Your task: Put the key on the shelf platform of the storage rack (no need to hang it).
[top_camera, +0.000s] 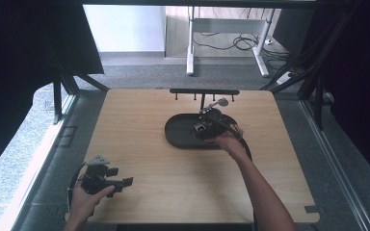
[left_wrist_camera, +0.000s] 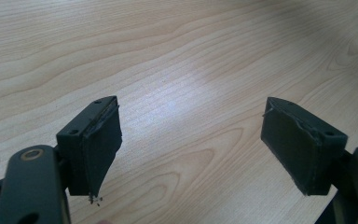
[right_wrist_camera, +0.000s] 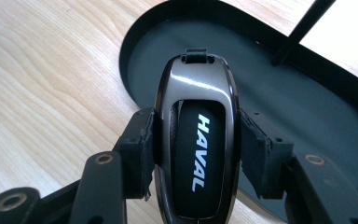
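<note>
A glossy dark car key fob with the white word HAVAL on it sits between the pads of my right gripper, which is shut on its two sides. It hangs just above the black oval tray. From above, that gripper hovers over the right half of the tray. My left gripper rests near the table's front left corner, jaws wide apart. In the left gripper view its pads frame bare wood and nothing lies between them.
A black rack with small hooks rises on a thin post from the tray's far side. The wooden table ends close behind the rack. A cable loops from the right hand toward the table's right side.
</note>
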`<state>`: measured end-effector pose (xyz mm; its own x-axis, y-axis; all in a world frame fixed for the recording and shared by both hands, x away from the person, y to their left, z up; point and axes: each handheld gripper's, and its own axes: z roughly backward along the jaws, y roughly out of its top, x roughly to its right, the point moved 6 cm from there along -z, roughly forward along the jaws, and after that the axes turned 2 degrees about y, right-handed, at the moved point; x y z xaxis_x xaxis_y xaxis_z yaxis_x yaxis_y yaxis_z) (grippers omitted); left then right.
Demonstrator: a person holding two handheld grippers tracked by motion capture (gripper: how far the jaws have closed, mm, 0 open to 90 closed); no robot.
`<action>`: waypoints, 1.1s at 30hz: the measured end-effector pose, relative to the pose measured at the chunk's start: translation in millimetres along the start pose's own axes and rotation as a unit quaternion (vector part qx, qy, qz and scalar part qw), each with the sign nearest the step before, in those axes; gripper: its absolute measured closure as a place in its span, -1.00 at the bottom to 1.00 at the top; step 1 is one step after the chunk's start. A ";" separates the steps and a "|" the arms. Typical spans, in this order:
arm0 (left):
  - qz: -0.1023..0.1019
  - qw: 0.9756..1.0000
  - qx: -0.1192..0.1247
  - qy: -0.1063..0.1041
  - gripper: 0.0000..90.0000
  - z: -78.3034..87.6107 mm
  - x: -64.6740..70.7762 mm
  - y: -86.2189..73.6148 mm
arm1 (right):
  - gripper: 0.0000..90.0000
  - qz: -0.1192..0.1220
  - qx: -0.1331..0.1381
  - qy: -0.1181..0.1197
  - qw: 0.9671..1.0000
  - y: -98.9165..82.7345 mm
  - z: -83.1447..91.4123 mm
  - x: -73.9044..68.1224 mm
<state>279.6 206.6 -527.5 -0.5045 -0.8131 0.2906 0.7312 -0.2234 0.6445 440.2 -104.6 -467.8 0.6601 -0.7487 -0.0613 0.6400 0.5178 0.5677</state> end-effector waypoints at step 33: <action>-0.001 1.000 0.000 -0.003 -0.55 0.6 -0.2 -0.1 | 0.09 -0.043 -0.009 -0.049 0.998 9.7 -29.1 33.7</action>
<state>279.4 207.1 -527.1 -0.5084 -0.8092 0.2946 0.7308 -0.2246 0.6446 480.1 -112.7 -488.3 0.5610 -0.8274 -0.0277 0.6999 0.4561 0.5497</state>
